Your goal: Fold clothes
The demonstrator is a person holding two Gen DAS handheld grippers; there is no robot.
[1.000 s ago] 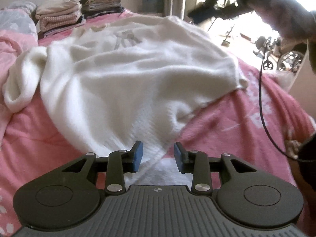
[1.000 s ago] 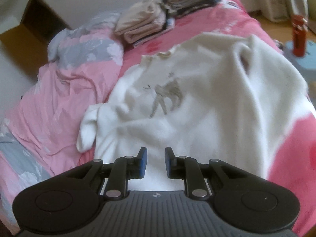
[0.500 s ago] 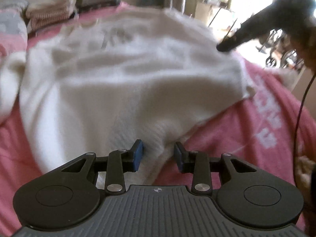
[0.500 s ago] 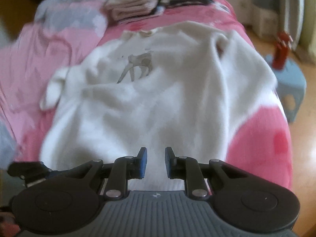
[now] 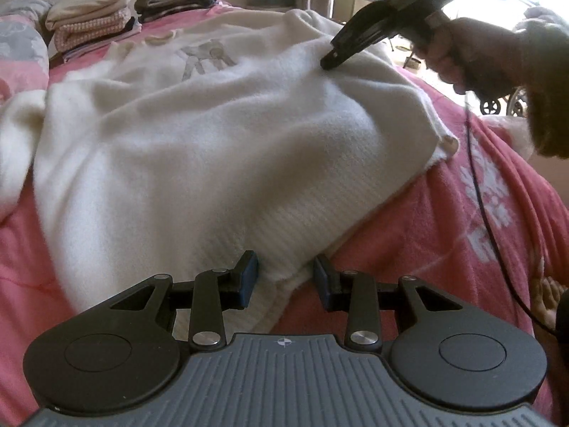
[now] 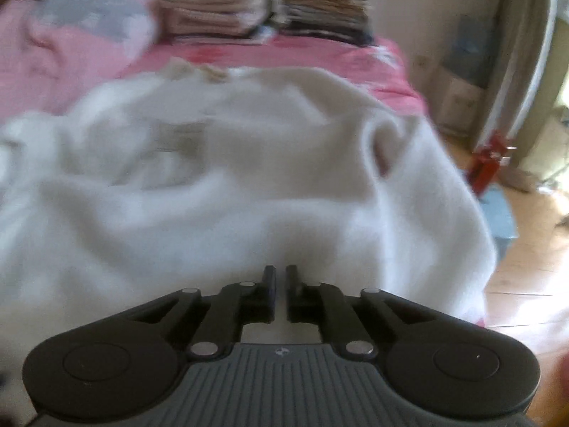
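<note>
Sweater [image 5: 213, 149]: lying spread front-up across the pink bedcover [image 5: 462, 220], neck toward the far end, ribbed hem nearest; grey deer print [image 5: 206, 57] showing on the chest; one sleeve trailing off to the left.
Left gripper [image 5: 284, 277]: hovering at the near hem with jaws parted, blue pads either side of a corner of the ribbed edge; not pinching it, cloth lying loose in the gap.
Right gripper [image 6: 281, 291]: just finishing closing, jaws now nearly together with only a slim gap; pointing down onto the right side of the sweater; whether any knit is caught between the tips cannot be told, own view being blurred.
Right gripper seen from left wrist [image 5: 341, 53]: tips pressing into the white knit at the far right, near the shoulder fold.
Hand [image 5: 451, 53]: wrapping the handle of that gripper, sleeve behind it, black cable [image 5: 476, 185] hanging down over the bedcover.
Folded piles [image 5: 131, 3]: sitting in two stacks at the far end of the bed, pale one left, dark one right.
Floor at right: showing a red object [image 6: 489, 163] and a blue stool [image 6: 501, 213] beside the bed.
</note>
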